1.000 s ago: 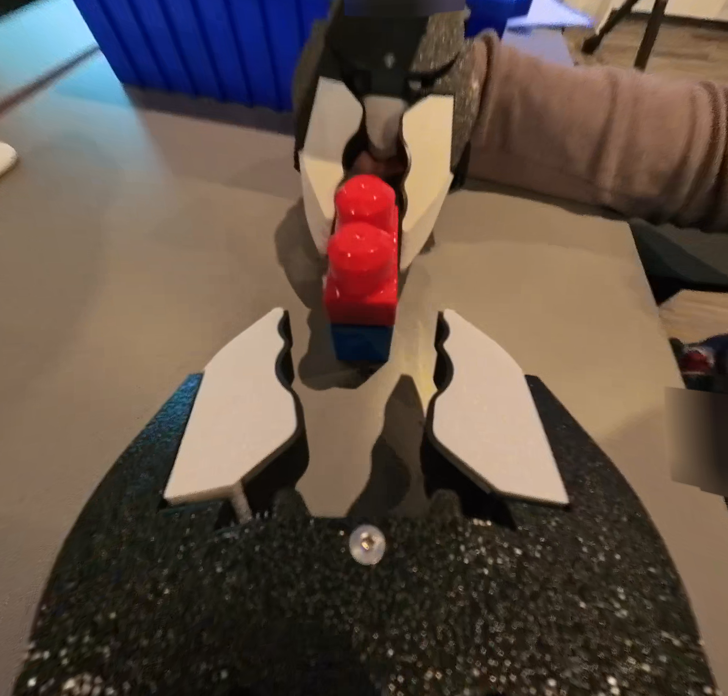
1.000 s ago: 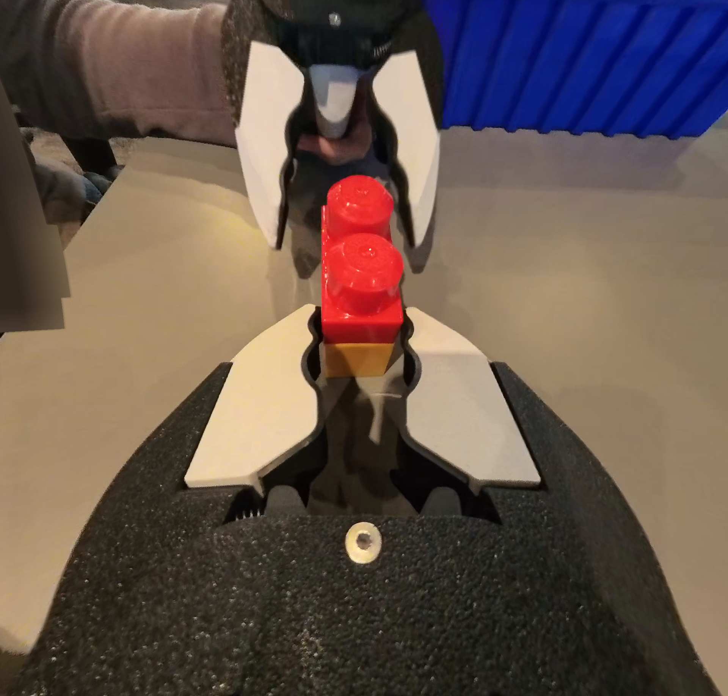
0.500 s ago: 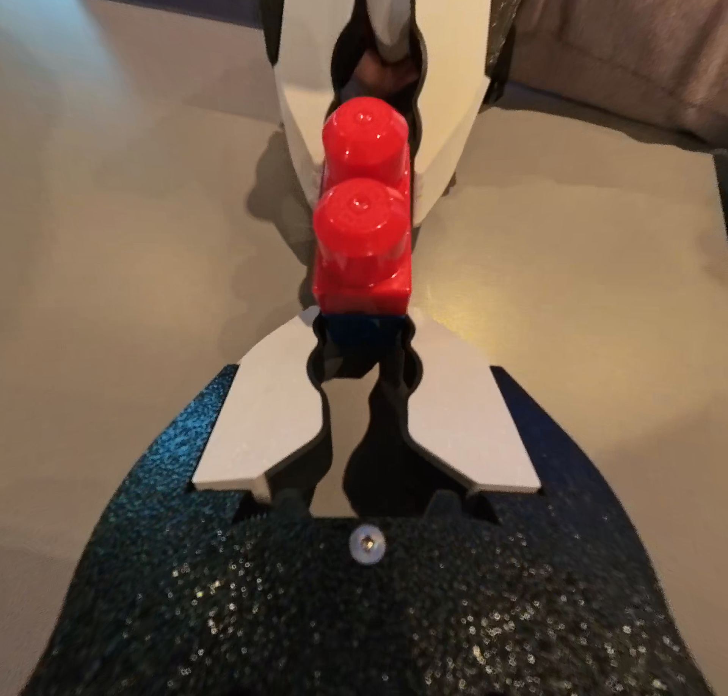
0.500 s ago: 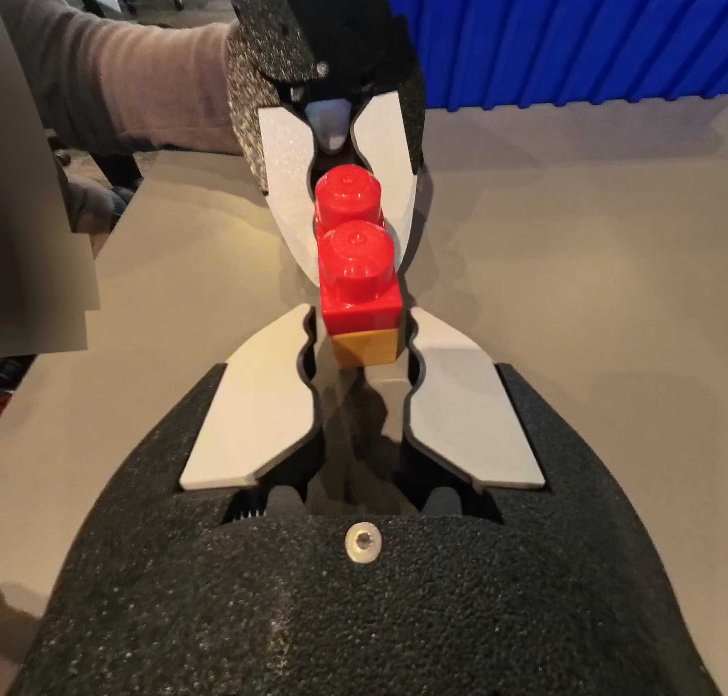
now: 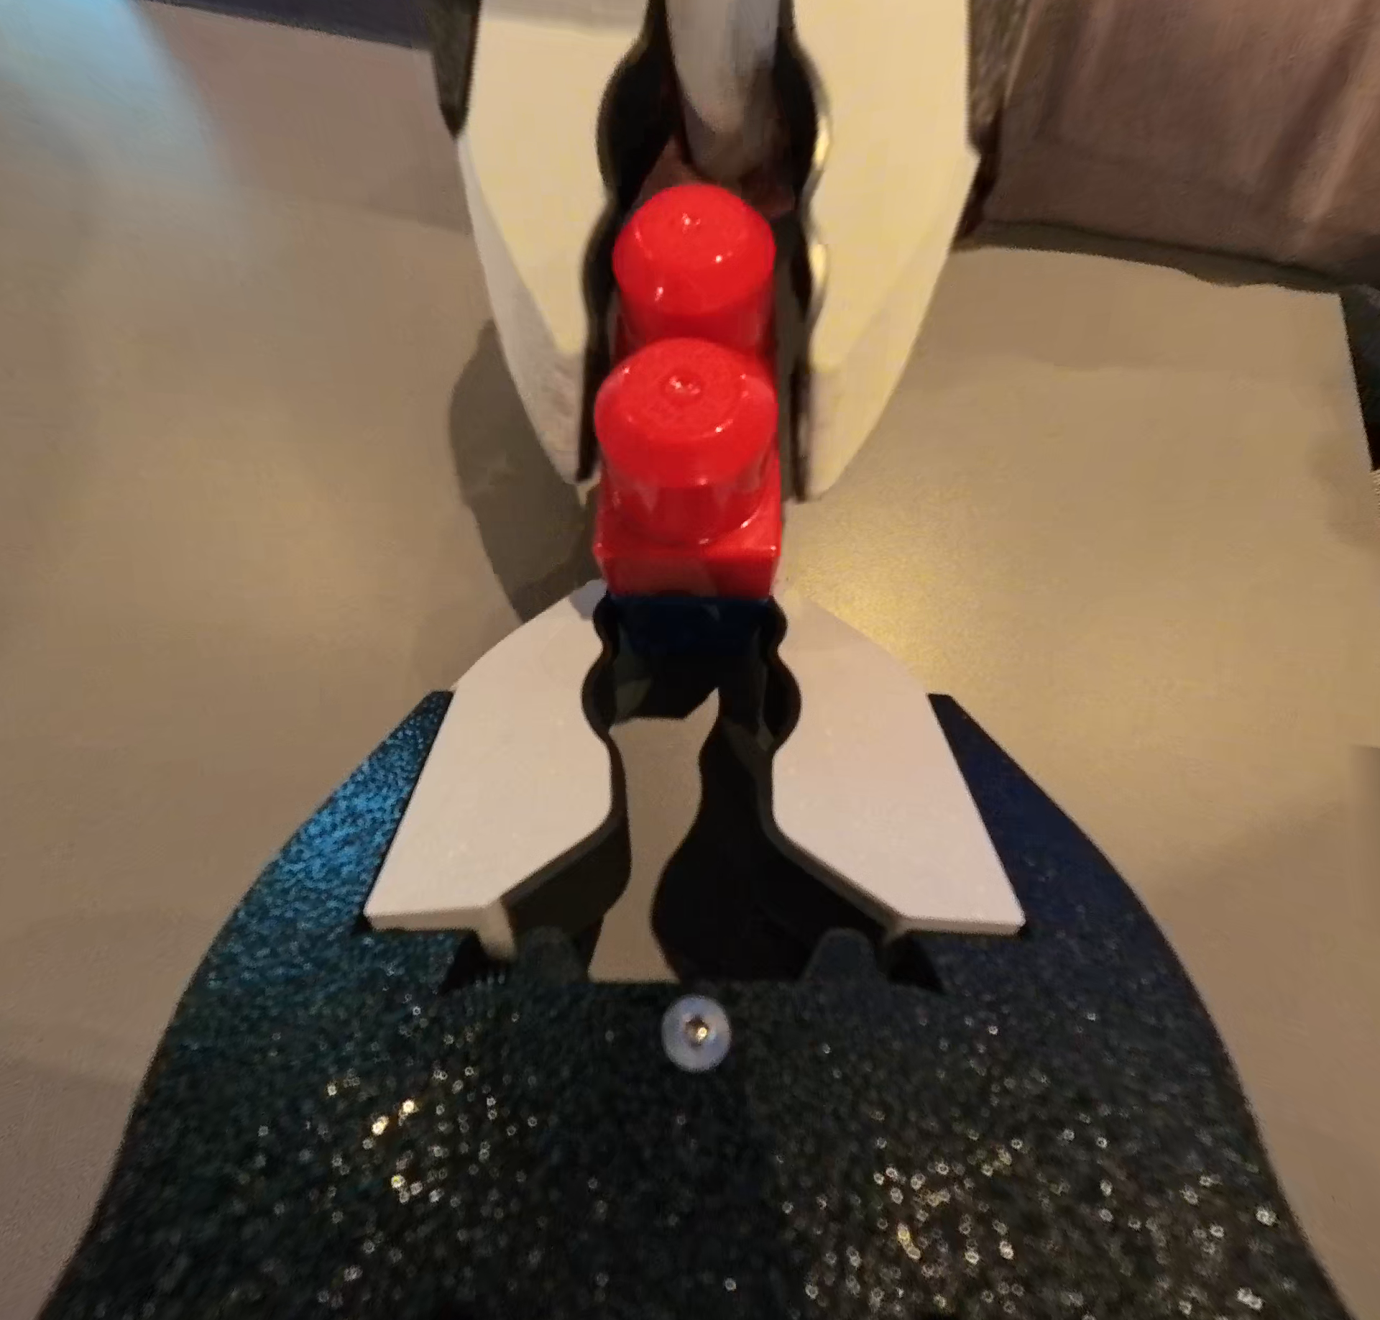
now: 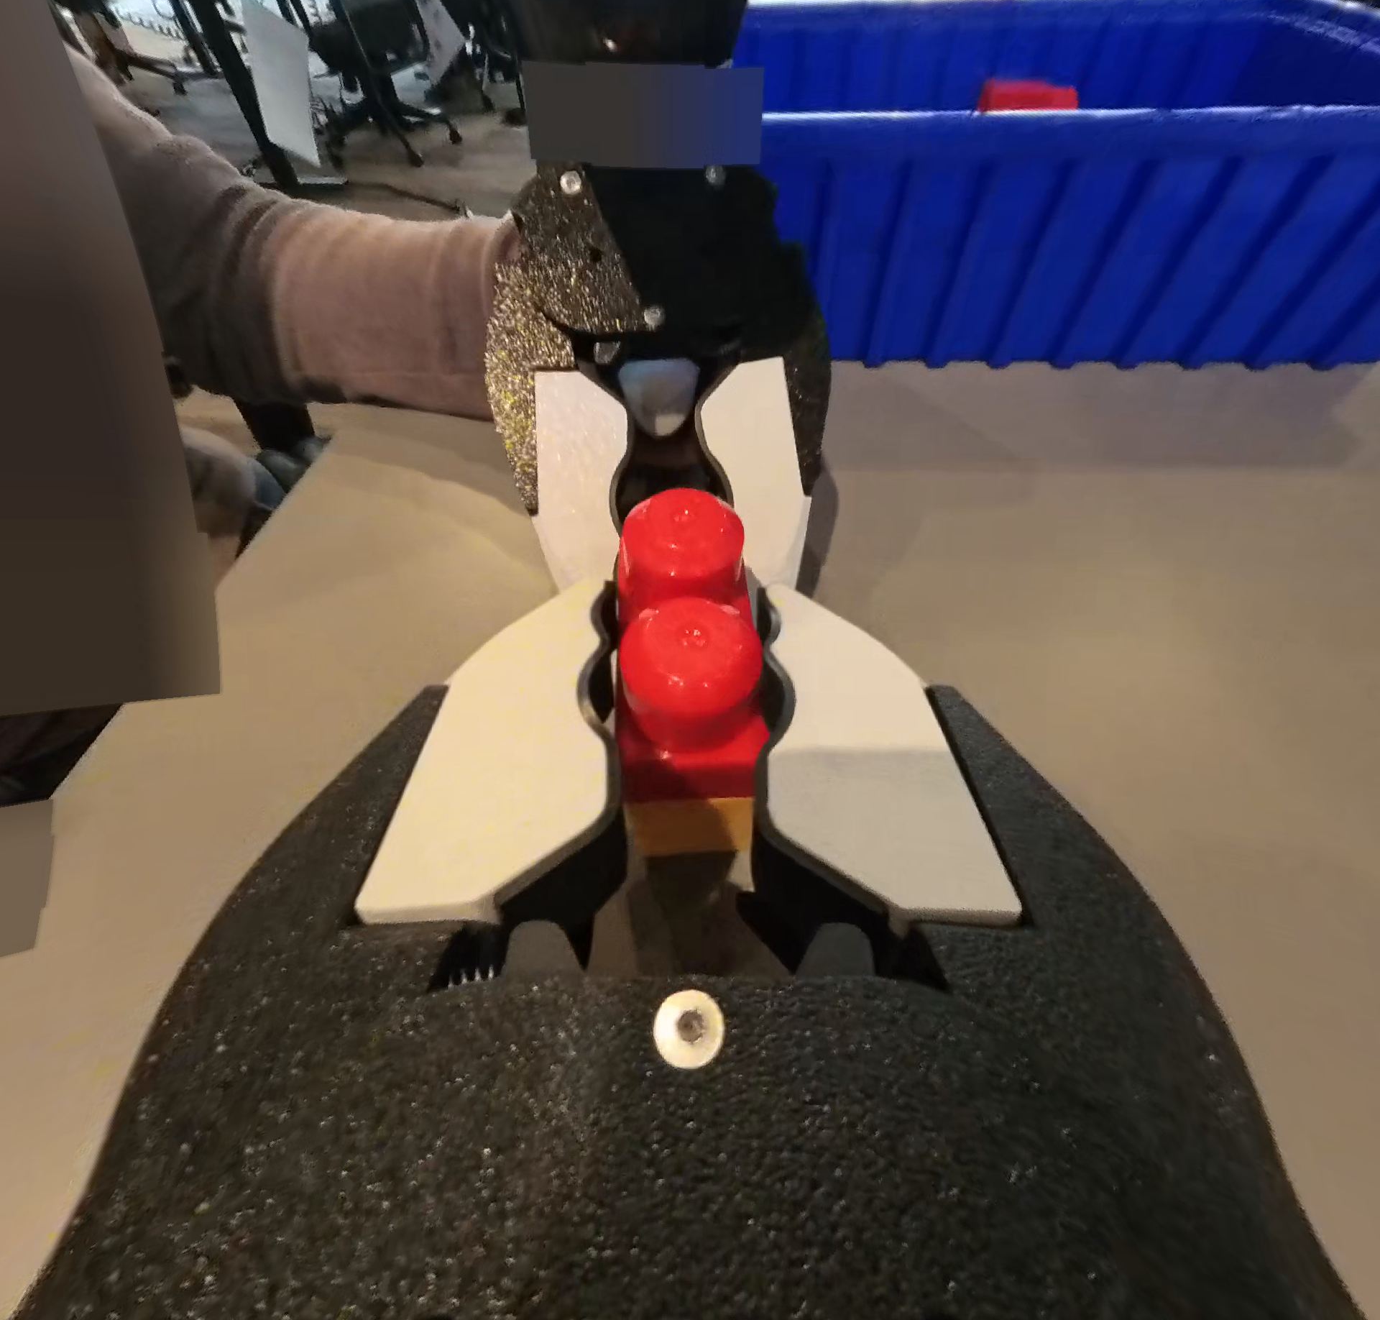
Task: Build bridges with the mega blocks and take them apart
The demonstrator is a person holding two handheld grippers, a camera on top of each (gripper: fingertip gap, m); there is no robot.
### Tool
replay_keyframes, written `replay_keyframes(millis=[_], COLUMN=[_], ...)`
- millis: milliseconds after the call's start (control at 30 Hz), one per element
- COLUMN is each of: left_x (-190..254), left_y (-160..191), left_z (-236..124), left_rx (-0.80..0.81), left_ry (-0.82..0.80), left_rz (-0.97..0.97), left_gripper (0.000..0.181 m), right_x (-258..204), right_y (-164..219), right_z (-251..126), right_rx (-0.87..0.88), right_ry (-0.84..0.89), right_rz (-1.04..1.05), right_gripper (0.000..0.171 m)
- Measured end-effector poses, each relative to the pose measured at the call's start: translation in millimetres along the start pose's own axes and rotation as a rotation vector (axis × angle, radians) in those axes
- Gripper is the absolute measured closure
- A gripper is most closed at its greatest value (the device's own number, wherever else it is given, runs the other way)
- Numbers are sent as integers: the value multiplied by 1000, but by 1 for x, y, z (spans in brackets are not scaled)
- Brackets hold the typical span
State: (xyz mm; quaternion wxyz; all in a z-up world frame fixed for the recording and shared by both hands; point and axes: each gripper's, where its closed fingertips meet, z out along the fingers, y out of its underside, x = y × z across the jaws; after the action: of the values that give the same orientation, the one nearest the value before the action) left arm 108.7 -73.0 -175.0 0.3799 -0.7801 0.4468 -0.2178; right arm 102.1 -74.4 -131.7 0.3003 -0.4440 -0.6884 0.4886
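A small bridge stands on the table: a red two-stud block [image 5: 687, 462] rests on a blue block [image 5: 683, 627] at my left end and on a yellow block [image 6: 687, 825] at my right end. My left gripper [image 5: 687, 615] is shut on the blue block just under the red one. My right gripper [image 6: 683, 593] is shut on the sides of the red block [image 6: 687, 686], with the yellow block low between its fingers. The two grippers face each other. The left gripper's white fingers [image 6: 571, 462] flank the far stud. The right gripper [image 5: 694, 485] shows in the left wrist view.
A large blue ribbed bin [image 6: 1045, 253] stands at the back of the beige table [image 6: 1083, 612], with a red block [image 6: 1027, 96] inside. A person's sleeve [image 6: 336, 313] reaches in from the left table edge. Chairs and table legs stand beyond. The gap from one gripper's tips to the other's is roughly 4 cm.
My left gripper moved in and shut on the blue block. My right gripper slid forward from the yellow block's end and now clasps the red block. The right view tilted up.
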Motion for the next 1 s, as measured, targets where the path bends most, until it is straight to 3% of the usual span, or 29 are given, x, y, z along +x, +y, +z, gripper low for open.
replay_keyframes(millis=[633,733,867,1000], left_x=[1,1,1,1], left_y=[0,-1,-1,-1], left_z=[1,1,1,2], left_rx=[-3,-2,-2,-2], left_ry=[5,6,7,6], left_rz=[4,5,6,5], left_gripper=[145,145,145,145], right_x=[-2,-3,-3,-3], right_y=[1,9,6,5], right_z=[-2,-3,-4,0], right_rx=[-13,-53,-35,-69], right_ry=[-10,-39,-14,13], right_rz=[-13,50,-2,-6], right_gripper=[136,117,131,124])
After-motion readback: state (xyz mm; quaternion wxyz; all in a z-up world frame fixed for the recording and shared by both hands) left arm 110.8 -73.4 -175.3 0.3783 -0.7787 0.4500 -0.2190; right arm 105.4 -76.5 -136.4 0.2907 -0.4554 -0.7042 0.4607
